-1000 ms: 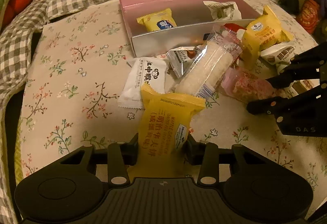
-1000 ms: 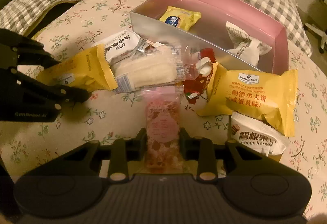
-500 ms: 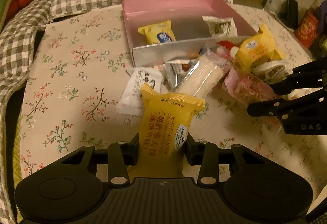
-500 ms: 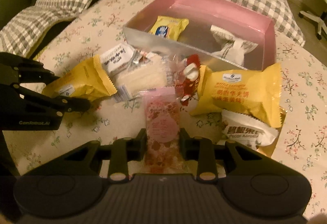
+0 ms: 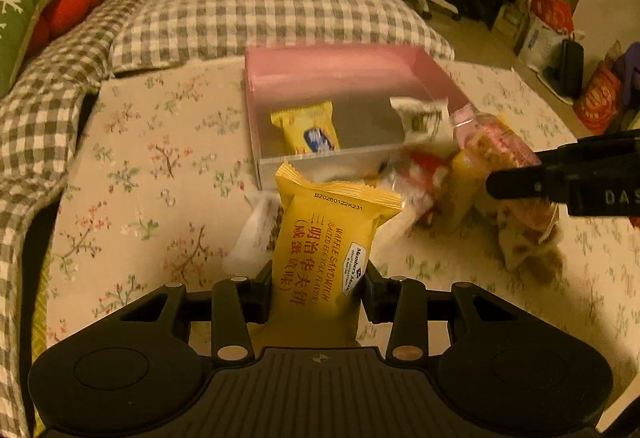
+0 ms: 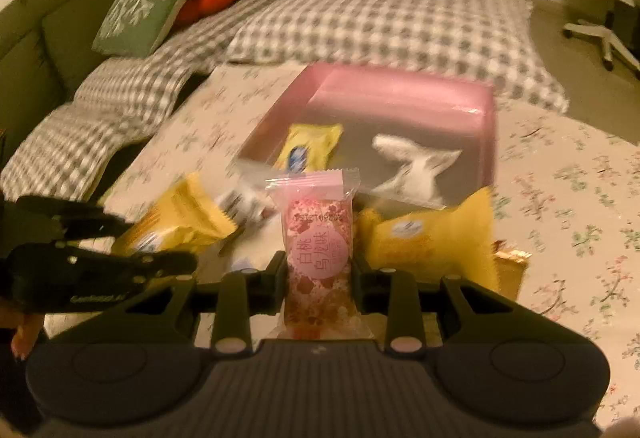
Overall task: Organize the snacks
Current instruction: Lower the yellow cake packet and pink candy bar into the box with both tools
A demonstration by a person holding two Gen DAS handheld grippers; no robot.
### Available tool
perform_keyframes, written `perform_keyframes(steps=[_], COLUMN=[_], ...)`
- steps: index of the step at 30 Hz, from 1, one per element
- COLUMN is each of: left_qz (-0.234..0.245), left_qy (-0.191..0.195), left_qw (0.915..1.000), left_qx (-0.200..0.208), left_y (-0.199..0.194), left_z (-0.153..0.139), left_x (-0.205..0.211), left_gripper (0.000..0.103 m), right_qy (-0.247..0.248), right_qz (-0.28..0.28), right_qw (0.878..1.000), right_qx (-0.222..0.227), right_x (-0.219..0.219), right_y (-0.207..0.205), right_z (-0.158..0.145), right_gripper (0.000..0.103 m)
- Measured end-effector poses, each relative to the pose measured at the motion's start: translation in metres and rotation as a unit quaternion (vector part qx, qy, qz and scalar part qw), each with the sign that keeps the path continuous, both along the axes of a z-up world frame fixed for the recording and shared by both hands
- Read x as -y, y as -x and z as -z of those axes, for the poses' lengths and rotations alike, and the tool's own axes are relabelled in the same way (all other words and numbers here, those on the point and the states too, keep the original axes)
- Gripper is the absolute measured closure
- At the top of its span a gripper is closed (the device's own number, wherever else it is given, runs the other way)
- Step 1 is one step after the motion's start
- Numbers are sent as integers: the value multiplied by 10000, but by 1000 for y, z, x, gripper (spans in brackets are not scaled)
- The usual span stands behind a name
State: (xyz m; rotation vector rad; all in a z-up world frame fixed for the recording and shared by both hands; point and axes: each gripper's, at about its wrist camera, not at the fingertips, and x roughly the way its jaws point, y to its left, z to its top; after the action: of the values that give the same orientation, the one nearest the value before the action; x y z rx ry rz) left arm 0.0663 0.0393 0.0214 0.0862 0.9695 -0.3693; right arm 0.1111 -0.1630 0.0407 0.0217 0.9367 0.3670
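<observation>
Furthest left lies the bench [image 5: 132,166] under its floral cloth, bare on this side, which leaves room to bring packets round toward the box. The left hand-held gripper [image 5: 318,288] is clamped on the lower part of a yellow foil waffle-sandwich packet [image 5: 328,238], gripped across its narrow width so the long packet stands up off the cloth and can go in end first. Just behind it a small white crinkled wrapper [image 5: 250,238] lies on the cloth, partly hidden.

Past that, in the middle, sits the shallow pink cardboard box with a silver lining [image 5: 320,78], open at the top and evidently the place where the snacks are being gathered: a small yellow packet with a blue label [image 5: 308,130] and a white twisted wrapper [image 5: 420,116] already lie inside. Heaped against its near wall are loose snacks, blurred, with a second yellow foil packet [image 6: 432,238] among them.

On the right, the right hand-held gripper [image 6: 318,280] is closed on a pink clear-plastic peach sweet packet [image 6: 318,250], held upright and clear of the heap. Both packets appear lifted and pointed toward the box, so dropping them in looks like the next step
</observation>
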Motion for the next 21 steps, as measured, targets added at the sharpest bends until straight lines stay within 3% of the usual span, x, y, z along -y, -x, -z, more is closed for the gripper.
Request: perform_keyframes(steps=[11, 21], left_qz=[75, 55], left_qy=[-129, -290], left_qw=[9997, 9990], left_qx=[192, 350], left_y=[-52, -119], left_z=[-11, -5], left_x=[45, 78], left_gripper=[64, 64], right_qy=[129, 185], right_qz=[889, 940], right_qw=[9956, 9950], right_qx=[261, 280], right_x=[37, 48], right_y=[-45, -94], right_z=[4, 14], right_gripper=[74, 74])
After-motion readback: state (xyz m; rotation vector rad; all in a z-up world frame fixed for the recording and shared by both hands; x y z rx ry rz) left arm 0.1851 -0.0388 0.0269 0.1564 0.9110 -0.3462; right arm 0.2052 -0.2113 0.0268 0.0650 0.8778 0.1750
